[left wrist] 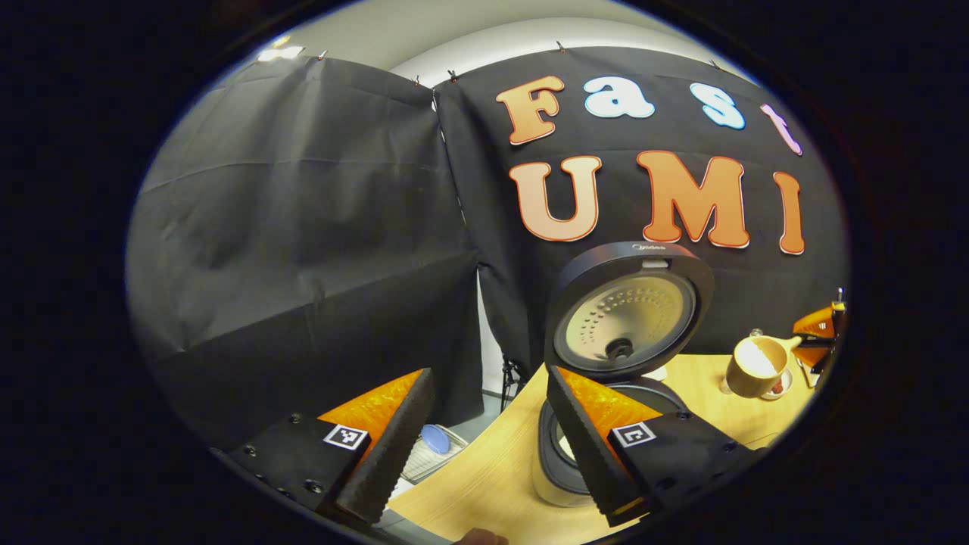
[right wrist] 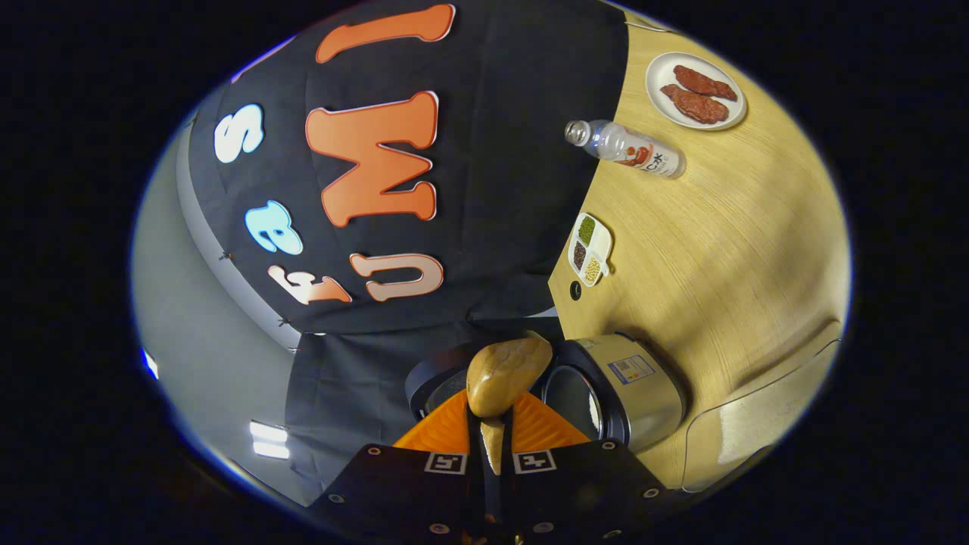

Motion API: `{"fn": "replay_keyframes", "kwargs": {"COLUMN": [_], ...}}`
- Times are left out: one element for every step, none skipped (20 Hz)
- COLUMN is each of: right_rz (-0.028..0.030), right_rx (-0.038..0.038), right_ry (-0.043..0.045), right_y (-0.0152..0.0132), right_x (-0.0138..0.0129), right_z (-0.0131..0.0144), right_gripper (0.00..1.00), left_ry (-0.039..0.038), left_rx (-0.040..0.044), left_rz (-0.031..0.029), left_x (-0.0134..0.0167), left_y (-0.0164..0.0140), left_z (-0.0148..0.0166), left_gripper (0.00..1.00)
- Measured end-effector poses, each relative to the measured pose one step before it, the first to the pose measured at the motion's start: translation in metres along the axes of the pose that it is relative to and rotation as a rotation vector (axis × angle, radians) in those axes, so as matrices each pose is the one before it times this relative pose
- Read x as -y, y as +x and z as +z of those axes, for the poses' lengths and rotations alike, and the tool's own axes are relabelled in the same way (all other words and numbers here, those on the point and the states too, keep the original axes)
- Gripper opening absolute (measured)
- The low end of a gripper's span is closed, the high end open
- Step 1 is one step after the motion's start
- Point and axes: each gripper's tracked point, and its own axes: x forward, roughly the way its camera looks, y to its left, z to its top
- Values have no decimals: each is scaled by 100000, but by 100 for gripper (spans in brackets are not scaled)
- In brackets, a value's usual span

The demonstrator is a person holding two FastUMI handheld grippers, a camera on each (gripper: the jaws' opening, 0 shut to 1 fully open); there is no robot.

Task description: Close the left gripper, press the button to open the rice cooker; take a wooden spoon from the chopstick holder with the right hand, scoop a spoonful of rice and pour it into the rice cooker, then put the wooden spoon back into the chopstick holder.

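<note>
The right gripper [right wrist: 490, 424], rolled sideways, has its fingers clamped on the wooden spoon [right wrist: 506, 375] above the open rice cooker [right wrist: 632, 390]; the left gripper [left wrist: 484, 439], fingers apart, hovers near the cooker on the tabletop [left wrist: 492, 477].

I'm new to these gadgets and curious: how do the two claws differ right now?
The left claw is open, its fingers spread wide with nothing between them; the right claw is shut on the wooden spoon. The left claw sits beside the open rice cooker, while the right claw holds the spoon's bowl in front of it. Both wear square black-and-white markers.
</note>
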Motion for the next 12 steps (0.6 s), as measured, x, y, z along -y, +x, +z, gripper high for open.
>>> {"fn": "replay_keyframes", "kwargs": {"right_rz": [-717, -1208, -1217, -1849, -2352, -2486, -2247, -1715, -1489, -1054, -1488, -731], "right_rx": [-636, -640, -765, -397, -116, 699, 645, 532, 125, -268, 65, 640], "right_ry": [-2491, -3109, -3596, -4878, -5234, -5909, -6372, -6102, -6567, -5387, -5019, -3972], "right_y": [1186, 967, 1060, 1015, 900, 759, 693, 571, 506, 400, 284, -201], "right_x": [-461, -252, -305, -259, -5, -54, -232, -412, -340, -206, -273, 184], "right_z": [-273, -351, -398, -224, -295, -293, -211, -168, -247, -67, 61, -306], "right_gripper": [8, 8, 8, 8, 8, 8, 8, 8, 8, 8, 8, 8], "left_ry": [722, 99, -459, -967, -1246, -1035, -710, -272, -146, 65, 100, 121], "left_rx": [217, 95, -391, -784, -1105, -1400, -796, -430, -224, -343, -325, -439], "left_rz": [1155, 1122, 998, 847, 407, 683, 902, 835, 614, 548, 367, 327], "left_x": [-637, -732, -562, -487, -235, -371, -422, -346, -339, -375, -233, -172], "left_y": [-84, -35, 19, -21, 154, 187, 110, 102, -14, 76, 108, 70], "left_z": [-74, -238, -205, -424, -455, -476, -277, -184, -254, -197, -165, -194], "left_gripper": [100, 100, 100, 96, 100, 96, 96, 100, 96, 100, 100, 100]}}
